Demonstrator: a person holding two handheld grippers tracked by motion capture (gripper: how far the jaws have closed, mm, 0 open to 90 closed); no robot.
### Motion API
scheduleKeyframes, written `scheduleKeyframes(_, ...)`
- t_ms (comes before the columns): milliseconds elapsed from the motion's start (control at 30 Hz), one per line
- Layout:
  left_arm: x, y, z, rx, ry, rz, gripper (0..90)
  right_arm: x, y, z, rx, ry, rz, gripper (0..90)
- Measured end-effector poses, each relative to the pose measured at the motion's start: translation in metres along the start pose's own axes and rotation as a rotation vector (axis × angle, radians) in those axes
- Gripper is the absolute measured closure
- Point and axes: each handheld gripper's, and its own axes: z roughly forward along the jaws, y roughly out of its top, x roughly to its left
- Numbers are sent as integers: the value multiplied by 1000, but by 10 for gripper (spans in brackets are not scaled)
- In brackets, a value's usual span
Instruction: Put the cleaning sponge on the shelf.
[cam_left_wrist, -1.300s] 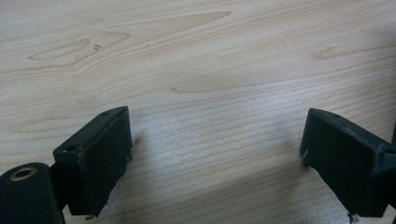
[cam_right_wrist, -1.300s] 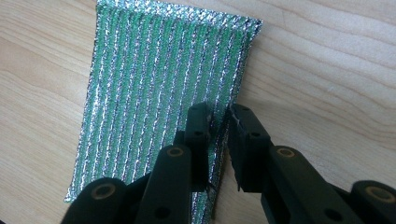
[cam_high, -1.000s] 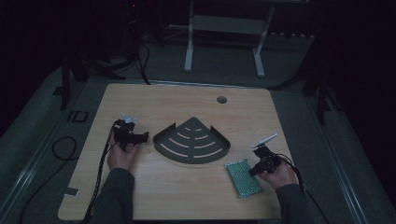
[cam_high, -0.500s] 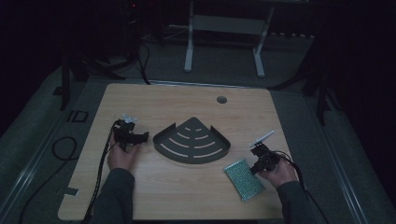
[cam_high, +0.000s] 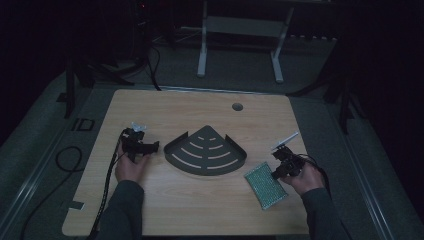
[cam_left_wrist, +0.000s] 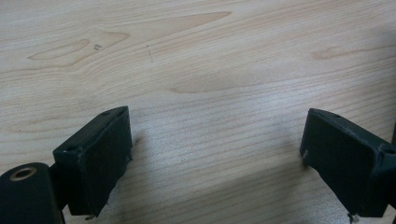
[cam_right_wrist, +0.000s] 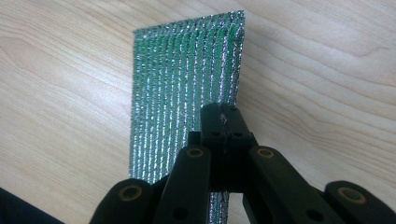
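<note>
I'm working over a pale wooden table (cam_high: 200, 200) with visible grain, rounded corners and a round cable hole (cam_high: 237, 106) near its far edge; beyond it the room is dark, and I can just make out a light metal frame (cam_high: 240, 30) standing on grey carpet. Much of that background is too dim to read, and my forearms run off the bottom edge of the high view. At the middle of the table sits a dark, fan-shaped metal shelf (cam_high: 206, 155) with curved slots and a low rim. Just beside its right corner lies the green scouring pad (cam_high: 265, 184), a flat rectangle woven with glittering silver threads in rows. My right gripper (cam_right_wrist: 224, 116) has its black jaws pressed together on the pad's edge, pinching it; in the right gripper view the linkage covers the near end of the pad, so I can't see how deep the bite goes. My left gripper (cam_high: 137, 145) is left of the shelf, its jaws standing wide apart over bare wood with nothing between them; the matte black pads (cam_left_wrist: 100, 158) look scuffed at the corners.
</note>
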Motion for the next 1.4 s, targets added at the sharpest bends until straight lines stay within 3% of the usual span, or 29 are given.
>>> scheduleKeyframes(600, 0, 0, 0, 0, 0, 0, 97, -5, 11, -23, -27, -38, -9, 900)
scheduleKeyframes(1400, 0, 0, 0, 0, 0, 0, 97, -3, 33, -52, -75, -16, -31, 900)
